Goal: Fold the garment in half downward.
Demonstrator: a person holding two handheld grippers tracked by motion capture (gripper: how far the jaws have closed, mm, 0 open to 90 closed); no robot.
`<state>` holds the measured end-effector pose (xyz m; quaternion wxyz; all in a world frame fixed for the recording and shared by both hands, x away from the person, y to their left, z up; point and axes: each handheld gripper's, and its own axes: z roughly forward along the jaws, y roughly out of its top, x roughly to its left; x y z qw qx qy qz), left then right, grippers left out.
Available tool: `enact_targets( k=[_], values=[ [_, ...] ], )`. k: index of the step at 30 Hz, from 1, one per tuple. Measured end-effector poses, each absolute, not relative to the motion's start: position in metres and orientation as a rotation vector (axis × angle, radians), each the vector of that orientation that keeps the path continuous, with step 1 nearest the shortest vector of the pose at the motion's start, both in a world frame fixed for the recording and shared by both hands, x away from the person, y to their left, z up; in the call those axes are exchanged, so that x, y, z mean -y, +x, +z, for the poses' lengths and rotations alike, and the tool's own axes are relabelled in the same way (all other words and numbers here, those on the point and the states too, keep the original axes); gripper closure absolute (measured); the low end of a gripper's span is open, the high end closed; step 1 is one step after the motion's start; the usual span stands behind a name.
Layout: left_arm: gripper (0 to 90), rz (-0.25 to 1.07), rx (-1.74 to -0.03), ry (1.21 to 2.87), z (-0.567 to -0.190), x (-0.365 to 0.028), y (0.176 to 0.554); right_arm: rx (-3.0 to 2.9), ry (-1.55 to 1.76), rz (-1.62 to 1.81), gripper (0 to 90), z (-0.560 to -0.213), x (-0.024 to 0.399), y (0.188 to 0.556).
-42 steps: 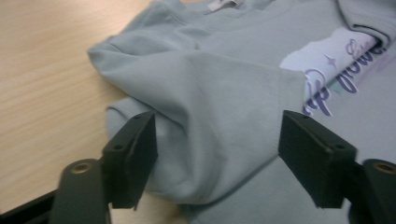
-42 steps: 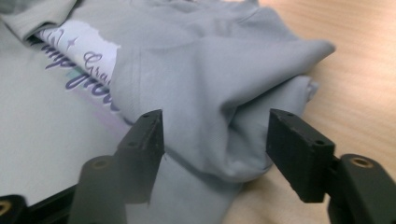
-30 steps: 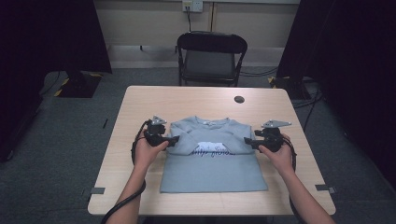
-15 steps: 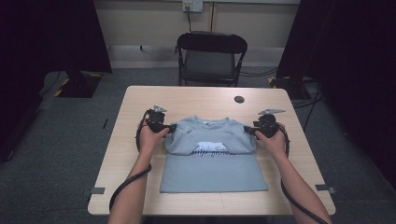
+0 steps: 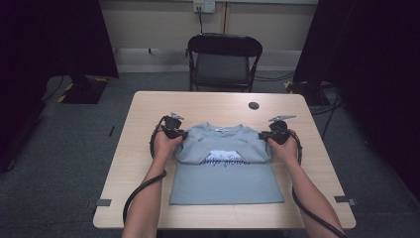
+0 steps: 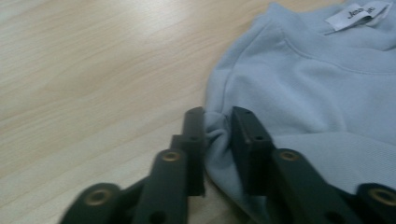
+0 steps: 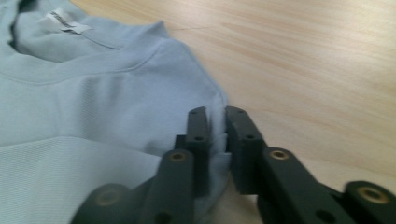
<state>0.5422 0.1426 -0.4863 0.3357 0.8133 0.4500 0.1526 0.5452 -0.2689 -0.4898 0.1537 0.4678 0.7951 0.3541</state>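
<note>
From the high view we see one light blue T-shirt (image 5: 225, 166) lying flat on the table (image 5: 143, 114), collar toward the far edge, with one small dark disc (image 5: 253, 105) beyond it and one black folding chair (image 5: 224, 60) behind the table. Our left gripper (image 5: 181, 134) sits at the shirt's left shoulder and our right gripper (image 5: 261, 136) at its right shoulder, but from up there we cannot make out the jaws. The two gripper views settle that. Along the left gripper (image 6: 217, 128) the jaws have just been closing and now pinch a bunched fold of the shoulder edge. Along the right gripper (image 7: 217, 126) it is the same: jaws just closed, cloth clamped between them. Both close views also show one white neck label (image 6: 362, 12) inside the collar.
</note>
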Motion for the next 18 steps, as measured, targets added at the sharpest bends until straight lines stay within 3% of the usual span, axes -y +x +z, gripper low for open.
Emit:
enact_targets(
  k=[18],
  values=[
    [86.3, 0.369, -1.117, 2.001, -0.448, -0.154, 0.528, -2.238, 1.311, 1.176, 84.8, -0.457, 0.277, 0.534]
  ],
)
